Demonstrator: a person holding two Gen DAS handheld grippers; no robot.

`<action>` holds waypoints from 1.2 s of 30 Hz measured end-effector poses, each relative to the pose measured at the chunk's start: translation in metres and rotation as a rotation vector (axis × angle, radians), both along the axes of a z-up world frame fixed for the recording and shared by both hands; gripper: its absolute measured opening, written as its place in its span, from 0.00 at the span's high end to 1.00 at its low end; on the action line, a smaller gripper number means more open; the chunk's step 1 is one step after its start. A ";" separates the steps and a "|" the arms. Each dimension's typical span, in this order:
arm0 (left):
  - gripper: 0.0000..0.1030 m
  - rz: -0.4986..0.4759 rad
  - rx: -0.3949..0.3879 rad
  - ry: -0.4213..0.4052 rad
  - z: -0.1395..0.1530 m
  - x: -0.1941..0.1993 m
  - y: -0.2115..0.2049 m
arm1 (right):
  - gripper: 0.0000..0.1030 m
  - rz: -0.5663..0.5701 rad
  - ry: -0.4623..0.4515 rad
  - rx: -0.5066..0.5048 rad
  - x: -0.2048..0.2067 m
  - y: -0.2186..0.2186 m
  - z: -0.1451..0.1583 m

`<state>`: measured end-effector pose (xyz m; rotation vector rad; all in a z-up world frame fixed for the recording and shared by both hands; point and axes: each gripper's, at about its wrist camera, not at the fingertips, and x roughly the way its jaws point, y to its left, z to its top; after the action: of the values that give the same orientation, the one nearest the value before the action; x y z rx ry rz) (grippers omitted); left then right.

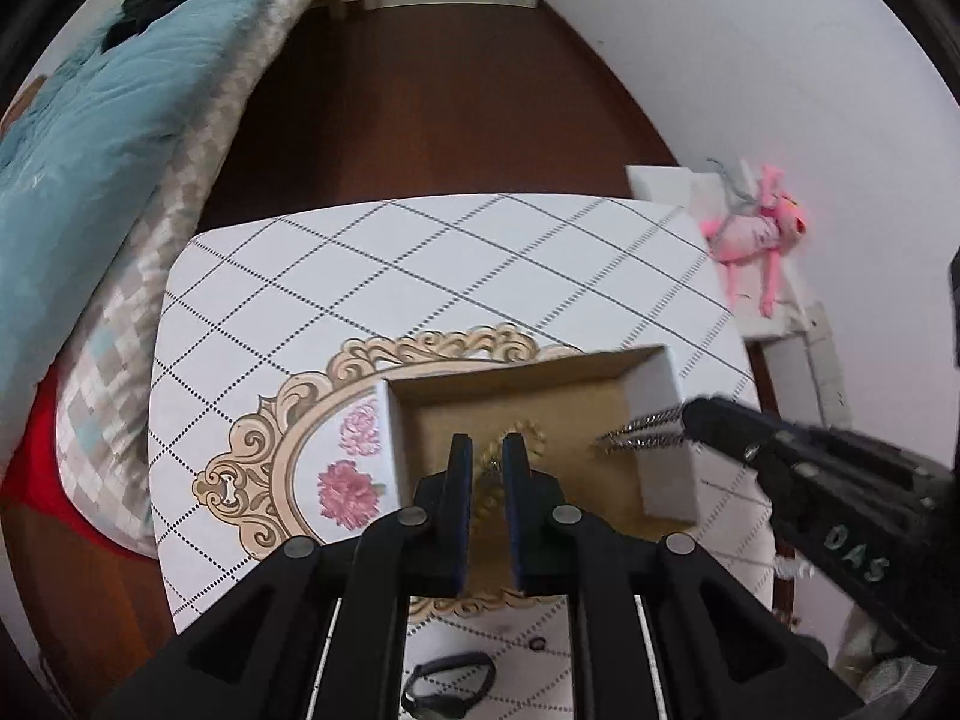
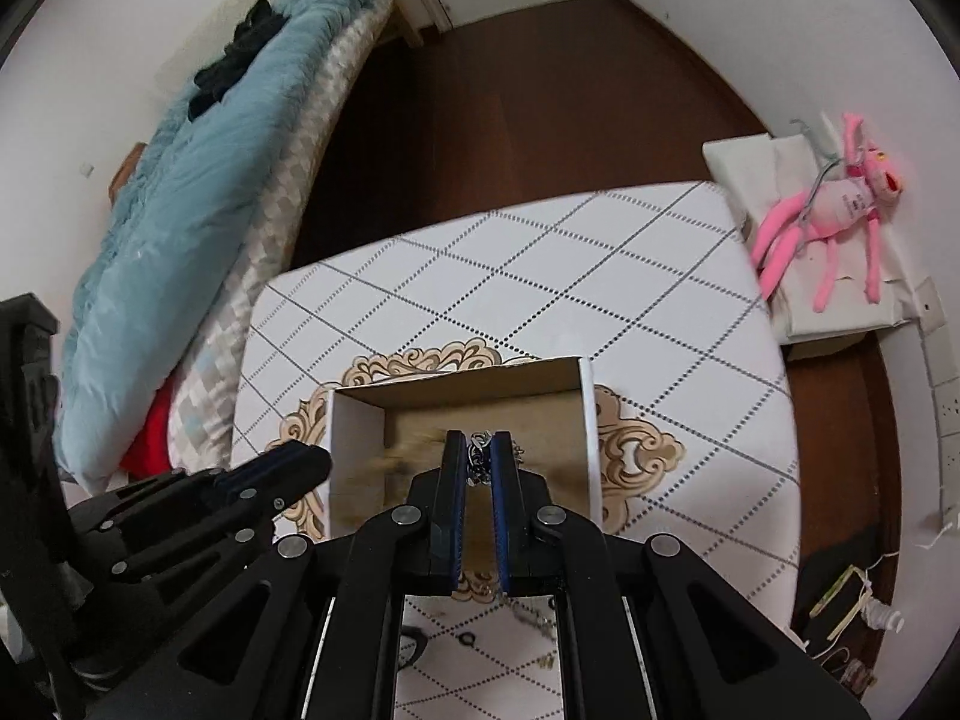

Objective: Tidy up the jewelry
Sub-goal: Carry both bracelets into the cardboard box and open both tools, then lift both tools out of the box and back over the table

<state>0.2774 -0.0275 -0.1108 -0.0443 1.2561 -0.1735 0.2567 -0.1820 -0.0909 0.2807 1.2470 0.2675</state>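
Lettering "DAS" | right tongs (image 1: 690,420) body (pale paint) | box (image 1: 660,420) below

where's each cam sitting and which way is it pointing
Left wrist: on the left gripper, looking steeply down into the cardboard box; right gripper enters from the right.
Right wrist: on the right gripper, same downward aim; left gripper enters from the left.
Shared: box, checked table, pink toy.

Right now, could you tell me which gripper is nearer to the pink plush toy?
Right. The right gripper is over the cardboard box's side facing the pink plush toy; the left gripper is over the box's opposite side.
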 end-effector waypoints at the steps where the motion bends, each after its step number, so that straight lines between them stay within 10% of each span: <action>1: 0.86 0.009 0.006 0.008 -0.002 0.003 0.002 | 0.92 0.004 0.018 -0.001 0.003 0.001 -0.006; 6: 0.32 0.068 0.104 -0.038 -0.004 0.007 0.015 | 0.84 -0.006 0.064 -0.061 0.009 -0.002 -0.029; 10: 0.21 0.095 0.145 -0.068 -0.005 0.001 0.024 | 0.36 -0.004 0.017 -0.199 -0.001 -0.008 -0.027; 13: 0.00 0.102 0.147 -0.098 -0.009 -0.008 0.028 | 0.20 -0.002 -0.012 -0.313 -0.009 -0.008 -0.028; 16: 0.00 0.096 0.163 -0.092 -0.017 -0.016 0.026 | 0.01 0.008 -0.021 -0.379 -0.019 -0.009 -0.034; 36: 0.00 0.129 0.148 -0.172 0.008 -0.073 0.022 | 0.01 -0.034 -0.174 -0.420 -0.080 -0.009 -0.001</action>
<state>0.2043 -0.0055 -0.1028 0.0170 1.0875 0.0269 0.1768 -0.1905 -0.0914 -0.0827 1.0945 -0.0035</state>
